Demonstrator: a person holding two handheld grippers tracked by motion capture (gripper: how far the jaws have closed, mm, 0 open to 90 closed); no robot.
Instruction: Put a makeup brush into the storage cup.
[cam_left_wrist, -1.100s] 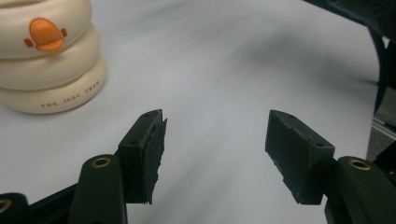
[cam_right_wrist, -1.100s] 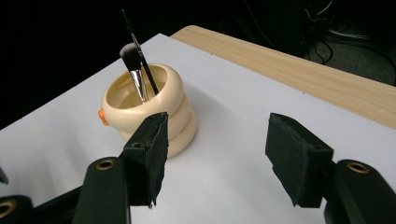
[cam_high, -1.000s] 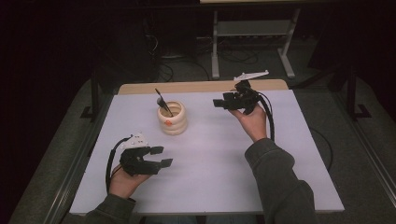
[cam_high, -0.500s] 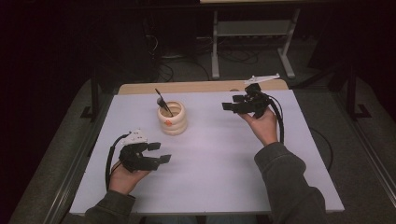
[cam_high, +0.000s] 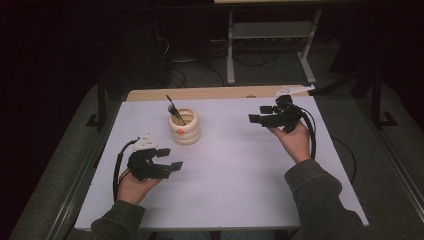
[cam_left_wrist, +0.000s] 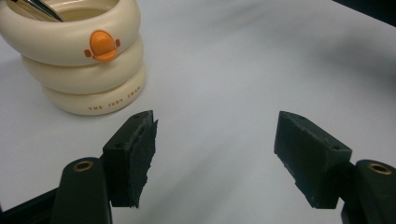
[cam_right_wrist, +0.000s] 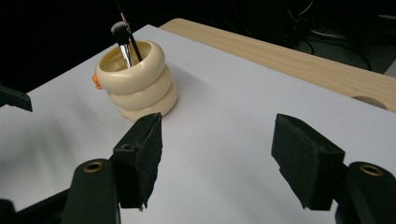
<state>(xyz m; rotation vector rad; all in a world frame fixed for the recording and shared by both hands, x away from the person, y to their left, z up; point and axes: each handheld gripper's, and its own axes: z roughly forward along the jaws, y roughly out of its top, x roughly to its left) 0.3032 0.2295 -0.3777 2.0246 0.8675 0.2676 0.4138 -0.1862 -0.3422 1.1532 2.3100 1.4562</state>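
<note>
The cream ringed holder (cam_high: 184, 127) stands on the white desk (cam_high: 240, 170) toward its far edge, a little left of the middle, with a dark-handled brush (cam_high: 175, 108) leaning inside it, bristles up. In the right gripper view the brush (cam_right_wrist: 125, 39) rests against the holder's rim (cam_right_wrist: 135, 74), free of any grip.

What has changed in the last second: both pairs of jaws have just been opening, and nothing sits between either pair. The left gripper (cam_high: 167, 159) lies low near the near-left part of the desk, its jaws wide and empty, pointing toward the holder (cam_left_wrist: 77, 60), which stands just ahead and to one side of them in its own view. The right gripper (cam_high: 260, 114) has slid away from the holder toward the far right corner compared with a second ago, when it was closer to the middle of the far edge; its jaws stand wide as well, with bare desk between them (cam_right_wrist: 219, 154).

Judging from this, the brush has been set into the holder and let go, and the hands are backing off. If anything remains, it is likely only to pull both grippers clear; the holder stands upright and looks in no danger of tipping.
</note>
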